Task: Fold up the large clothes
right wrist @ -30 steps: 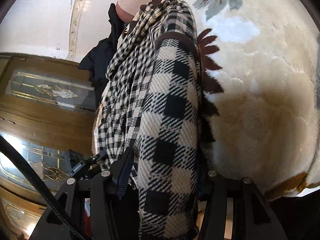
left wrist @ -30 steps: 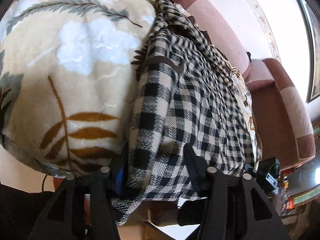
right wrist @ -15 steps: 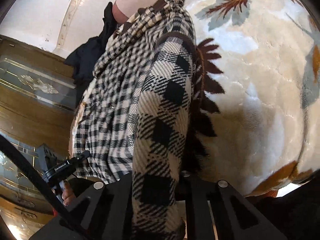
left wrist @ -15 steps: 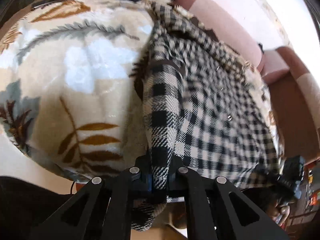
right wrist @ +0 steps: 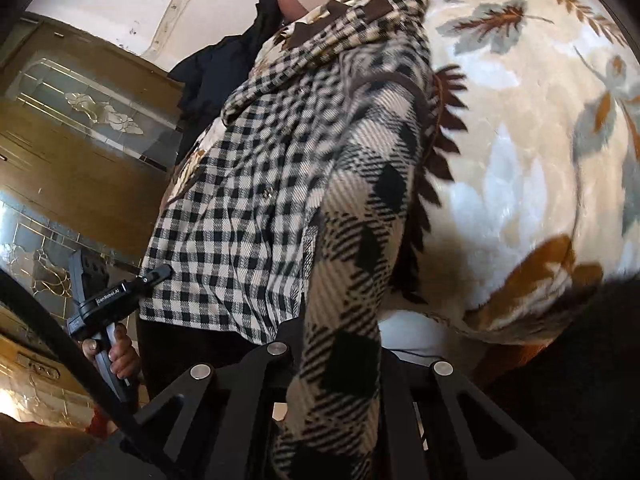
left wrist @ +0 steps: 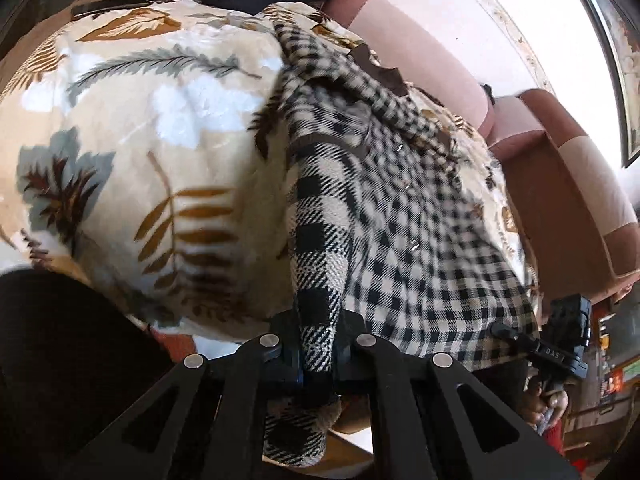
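Observation:
A black-and-cream checked shirt [left wrist: 400,220] lies on a cream blanket with a leaf print [left wrist: 132,152]. My left gripper [left wrist: 318,354] is shut on the large-check sleeve [left wrist: 320,248] near the blanket's front edge; the cloth hangs down between its jaws. In the right wrist view the same shirt [right wrist: 240,216] shows, and my right gripper [right wrist: 338,354] is shut on the other large-check sleeve [right wrist: 360,200]. Each view shows the opposite gripper in a hand beyond the shirt's hem: the right gripper [left wrist: 560,344] and the left gripper [right wrist: 108,300].
The blanket [right wrist: 520,160] covers a pink and brown sofa [left wrist: 560,184]. A dark garment [right wrist: 224,64] lies at the back of the blanket. A wooden door with glass panels [right wrist: 80,152] stands past the sofa. Something dark fills the lower corners of both views.
Both grippers have shut on the shirt's sleeves, which were loose between open jaws a second ago. Both have risen, lifting the sleeves off the blanket.

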`<state>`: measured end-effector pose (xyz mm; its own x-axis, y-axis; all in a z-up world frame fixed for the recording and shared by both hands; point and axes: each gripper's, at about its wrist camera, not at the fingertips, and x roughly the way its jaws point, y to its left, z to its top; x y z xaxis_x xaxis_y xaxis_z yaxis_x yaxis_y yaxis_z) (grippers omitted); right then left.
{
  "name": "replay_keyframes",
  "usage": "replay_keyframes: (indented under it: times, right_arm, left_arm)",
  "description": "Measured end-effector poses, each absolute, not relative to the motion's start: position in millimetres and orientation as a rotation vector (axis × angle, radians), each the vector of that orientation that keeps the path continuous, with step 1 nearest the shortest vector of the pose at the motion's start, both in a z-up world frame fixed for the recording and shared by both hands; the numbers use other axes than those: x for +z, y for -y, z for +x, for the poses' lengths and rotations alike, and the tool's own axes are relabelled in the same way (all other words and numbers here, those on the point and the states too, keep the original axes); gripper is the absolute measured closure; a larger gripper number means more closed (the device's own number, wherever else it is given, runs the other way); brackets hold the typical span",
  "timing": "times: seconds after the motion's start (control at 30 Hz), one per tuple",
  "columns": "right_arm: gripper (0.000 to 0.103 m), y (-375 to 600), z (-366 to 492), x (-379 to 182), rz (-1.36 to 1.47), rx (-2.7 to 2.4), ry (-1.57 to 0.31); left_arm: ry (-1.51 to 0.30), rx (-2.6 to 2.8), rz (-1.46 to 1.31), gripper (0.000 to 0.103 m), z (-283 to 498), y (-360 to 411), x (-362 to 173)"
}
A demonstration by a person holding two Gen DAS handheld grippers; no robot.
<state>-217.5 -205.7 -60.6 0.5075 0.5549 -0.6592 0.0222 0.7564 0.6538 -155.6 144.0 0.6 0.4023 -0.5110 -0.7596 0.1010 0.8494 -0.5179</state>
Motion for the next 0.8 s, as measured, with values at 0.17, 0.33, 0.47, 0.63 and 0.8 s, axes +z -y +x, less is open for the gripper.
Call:
replay_keyframes:
  times: [0.17,0.33,0.47,0.63,0.8]
  right_arm:
    - [0.096,211.9,-169.6,-24.8,0.611,0.355,-0.93]
    - [0.096,229.9,-96.5,9.8,0.568,0.277,-0.85]
    - [0.096,250.7,-28.5,13.4,0.587,0.18,-0.826]
    - [0.096,285.4,39.1,-0.8,0.657,0.105,-0.826]
    - [0.094,303.4,84.1,-19.8,0.706,0.102,-0.858]
  left_arm:
    - [-1.032,-0.37,-0.409,0.095,-106.1,-140.9,27.6]
    - [-0.984,-0.343,-0.452,0.095,-23.8,-129.8,45.3]
    - [-0.974,-0.292,-0.435,0.095,43.1,-109.6,43.3]
    - [-1.003,-0.258,-0.414,0.095,103.9,-90.8,25.5]
    - [-1.015,-0.271,-0.456,0.094,141.7,-91.3,12.0]
